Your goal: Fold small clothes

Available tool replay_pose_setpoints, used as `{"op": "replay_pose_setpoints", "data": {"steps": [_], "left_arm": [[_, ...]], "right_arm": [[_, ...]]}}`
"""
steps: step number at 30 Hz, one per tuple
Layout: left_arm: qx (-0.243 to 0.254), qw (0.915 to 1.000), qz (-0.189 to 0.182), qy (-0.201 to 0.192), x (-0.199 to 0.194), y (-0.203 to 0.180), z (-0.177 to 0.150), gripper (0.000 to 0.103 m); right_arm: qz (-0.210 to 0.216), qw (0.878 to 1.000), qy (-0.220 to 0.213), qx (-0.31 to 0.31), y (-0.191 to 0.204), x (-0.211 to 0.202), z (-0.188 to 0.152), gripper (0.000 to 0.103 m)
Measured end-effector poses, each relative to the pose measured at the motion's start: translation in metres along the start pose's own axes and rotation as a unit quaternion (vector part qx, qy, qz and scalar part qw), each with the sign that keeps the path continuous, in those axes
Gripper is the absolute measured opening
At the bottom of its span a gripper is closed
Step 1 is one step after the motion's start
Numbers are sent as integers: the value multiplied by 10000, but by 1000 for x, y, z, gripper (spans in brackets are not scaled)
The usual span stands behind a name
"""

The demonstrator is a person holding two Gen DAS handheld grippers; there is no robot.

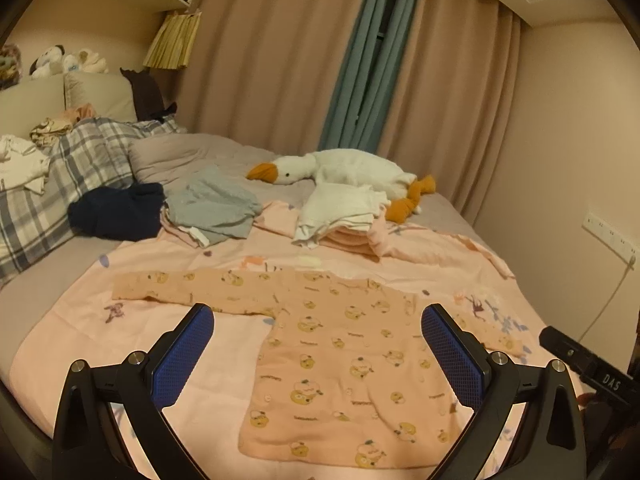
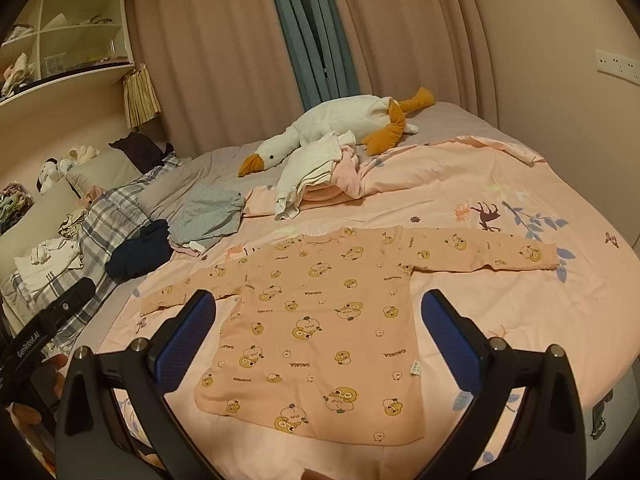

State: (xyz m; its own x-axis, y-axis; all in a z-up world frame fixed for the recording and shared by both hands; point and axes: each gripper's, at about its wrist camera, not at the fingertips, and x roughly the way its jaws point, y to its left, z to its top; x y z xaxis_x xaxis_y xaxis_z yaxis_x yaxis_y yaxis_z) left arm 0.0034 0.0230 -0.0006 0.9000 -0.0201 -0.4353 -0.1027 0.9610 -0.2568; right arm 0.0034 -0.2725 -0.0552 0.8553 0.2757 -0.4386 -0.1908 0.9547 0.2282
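A small peach long-sleeved shirt (image 1: 340, 360) printed with yellow cartoon animals lies flat on the pink bedspread (image 1: 200, 264), both sleeves spread out to the sides. My left gripper (image 1: 318, 316) hovers above its lower half, jaws wide open, nothing between the blue pads (image 1: 188, 344). In the right wrist view the same shirt (image 2: 320, 320) lies below my right gripper (image 2: 320, 300), which is also wide open and holds nothing. Neither gripper touches the cloth.
Behind the shirt sit a folded white and pink stack (image 1: 344, 216), a grey-blue garment (image 1: 212, 204), a dark navy garment (image 1: 116, 212) and a plush goose (image 1: 344, 168). A plaid pillow (image 1: 72, 176) with loose clothes is at the left. The other gripper's body (image 1: 588, 360) shows at the right edge.
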Motion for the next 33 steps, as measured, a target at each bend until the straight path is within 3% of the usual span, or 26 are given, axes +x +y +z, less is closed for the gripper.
{"op": "replay_pose_setpoints", "data": {"steps": [18,25,30,33], "left_arm": [[72,9998,142,124,6,6,-4,103],[362,9989,20,282,12,-6,-6,103],[278,9984,-319,378,13,-7,-6,103],[370,9978,-318,440,15,-13,-7,103]], "right_arm": [[8,9999,-34,-142,9,0,1,103],[-20,9999,-43,-162,8,-2,1,103],[-57,9999,-76,-138,5,-3,3,103],[-57,9999,-73,-102,3,-3,4,103]]}}
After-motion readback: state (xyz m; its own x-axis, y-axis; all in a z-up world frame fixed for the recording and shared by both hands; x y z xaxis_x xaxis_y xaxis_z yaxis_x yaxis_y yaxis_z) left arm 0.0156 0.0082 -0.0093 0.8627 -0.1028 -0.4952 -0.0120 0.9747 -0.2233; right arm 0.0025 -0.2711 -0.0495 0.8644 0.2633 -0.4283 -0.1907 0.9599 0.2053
